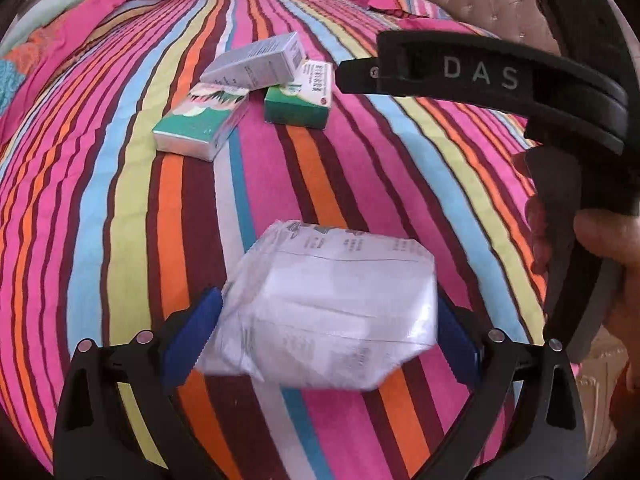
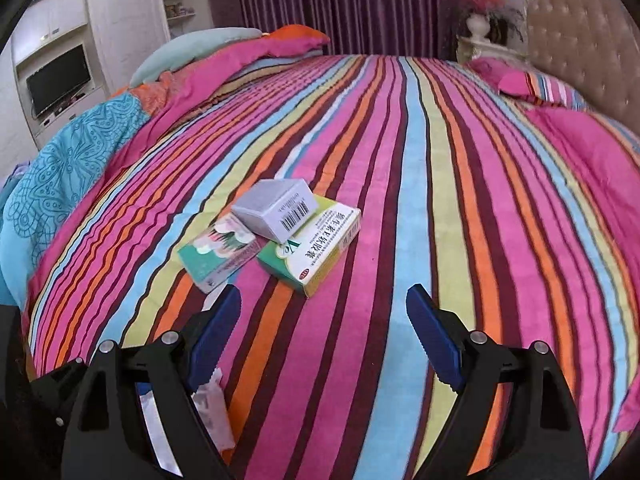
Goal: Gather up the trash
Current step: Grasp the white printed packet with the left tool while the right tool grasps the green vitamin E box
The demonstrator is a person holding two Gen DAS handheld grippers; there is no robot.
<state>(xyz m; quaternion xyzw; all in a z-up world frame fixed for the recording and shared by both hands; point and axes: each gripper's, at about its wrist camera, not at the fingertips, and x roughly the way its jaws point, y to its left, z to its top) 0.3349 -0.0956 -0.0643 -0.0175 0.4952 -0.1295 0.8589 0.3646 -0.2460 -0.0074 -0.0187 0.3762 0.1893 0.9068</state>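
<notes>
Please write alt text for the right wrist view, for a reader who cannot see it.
The open right claw points at three small boxes on a striped bedspread: a grey box lies on top of a green and white box and a teal box.

A bed spread with a multicoloured striped cover (image 2: 400, 160) fills the room, a tufted beige headboard (image 2: 580, 52) at upper right. Dark purple curtains (image 2: 340, 0) hang behind. At upper left, a white wall unit (image 2: 120, 20) holds a dark television (image 2: 60, 78). A white vase of red feathery flowers (image 2: 478, 24) stands beside the headboard.
</notes>
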